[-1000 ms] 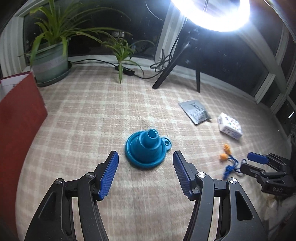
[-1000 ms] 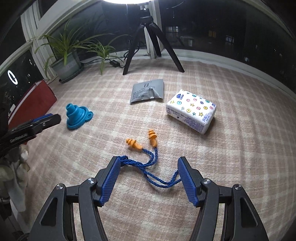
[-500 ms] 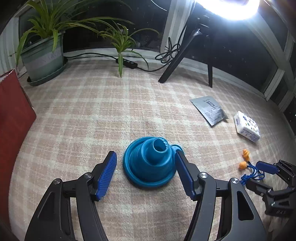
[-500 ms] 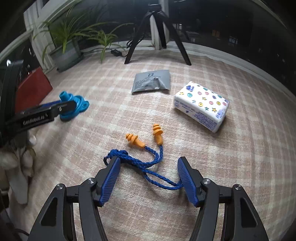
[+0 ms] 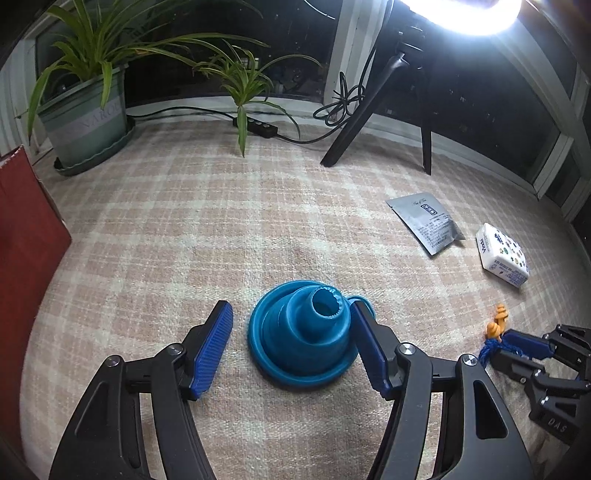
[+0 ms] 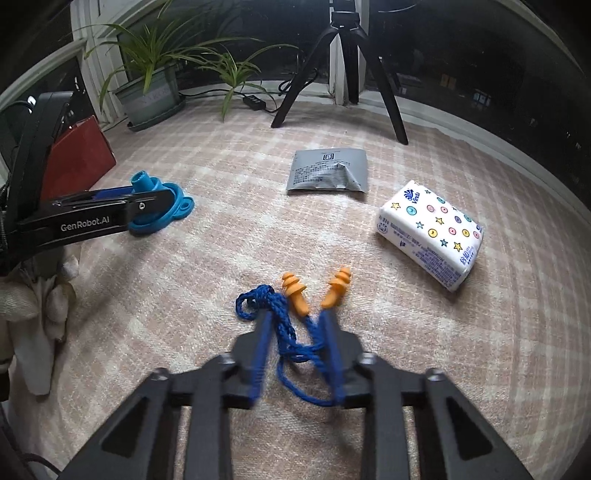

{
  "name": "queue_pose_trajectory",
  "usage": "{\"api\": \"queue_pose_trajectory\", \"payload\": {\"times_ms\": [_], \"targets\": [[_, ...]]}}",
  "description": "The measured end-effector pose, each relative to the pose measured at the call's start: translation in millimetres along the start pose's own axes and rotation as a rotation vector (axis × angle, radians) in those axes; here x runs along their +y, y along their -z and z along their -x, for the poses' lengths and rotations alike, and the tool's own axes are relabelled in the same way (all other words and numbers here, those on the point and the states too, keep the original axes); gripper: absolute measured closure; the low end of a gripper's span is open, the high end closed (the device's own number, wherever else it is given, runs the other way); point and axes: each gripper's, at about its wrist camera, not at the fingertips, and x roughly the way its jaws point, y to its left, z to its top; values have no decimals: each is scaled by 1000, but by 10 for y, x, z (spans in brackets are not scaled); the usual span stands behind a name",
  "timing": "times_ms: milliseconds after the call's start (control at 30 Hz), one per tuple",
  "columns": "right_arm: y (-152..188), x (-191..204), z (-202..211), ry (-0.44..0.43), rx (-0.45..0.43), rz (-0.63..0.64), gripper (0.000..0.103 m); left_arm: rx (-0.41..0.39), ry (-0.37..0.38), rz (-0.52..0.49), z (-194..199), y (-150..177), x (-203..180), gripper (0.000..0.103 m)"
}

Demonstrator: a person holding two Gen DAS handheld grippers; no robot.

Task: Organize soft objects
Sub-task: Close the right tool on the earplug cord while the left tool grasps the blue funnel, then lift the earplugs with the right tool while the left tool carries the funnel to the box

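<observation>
Left wrist view: a red box [image 5: 26, 258] is cut off by the frame edge at 9 o'clock. A potted plant [image 5: 85, 110] stands at 11 o'clock against the window ledge. The checked cloth [image 5: 221, 229] between plant and funnel is open room. The left gripper [image 5: 291, 343] has its fingers [image 5: 214, 343] spread on either side of the blue funnel [image 5: 301, 343], which sits wide end down at 6 o'clock. The right-hand finger lies against the funnel wall and hides its tab; the left-hand finger stands apart from the rim. A tripod [image 5: 369, 110] stands at 1 o'clock under a glaring lamp [image 5: 469, 14]. A grey sachet [image 5: 424, 221] and a tissue pack [image 5: 502, 254] lie near each other at 3 o'clock, close to the cloth's far edge.

Right wrist view: the left gripper's arm crosses at 9 o'clock and covers part of the funnel. A pale glove [image 6: 40, 302] at 8 o'clock is partly cut off. The right gripper [image 6: 295, 332] has just been closing; its blurred fingers [image 6: 328, 328] are drawn close together around the blue cord of the corded earplugs [image 6: 295, 295] at 6 o'clock. Whether the pads press the cord cannot be told through the blur. The orange plugs project beyond the fingertips. Cloth at 4 o'clock is open.
</observation>
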Motion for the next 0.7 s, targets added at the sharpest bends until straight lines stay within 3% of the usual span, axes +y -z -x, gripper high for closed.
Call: {"api": "queue_pose_trajectory", "payload": {"times_ms": [67, 133, 433, 700], "targets": [[6, -10, 11, -9, 1, -4, 92, -4, 2, 0, 3, 5, -7, 42], [18, -28, 22, -22, 2, -15, 95, -10, 12, -8, 11, 11, -25, 52], [66, -33, 68, -36, 3, -43, 99, -21, 13, -7, 38, 15, -43, 60], [58, -97, 247, -44, -34, -88, 99, -48, 24, 24, 191, 30, 21, 61]]}}
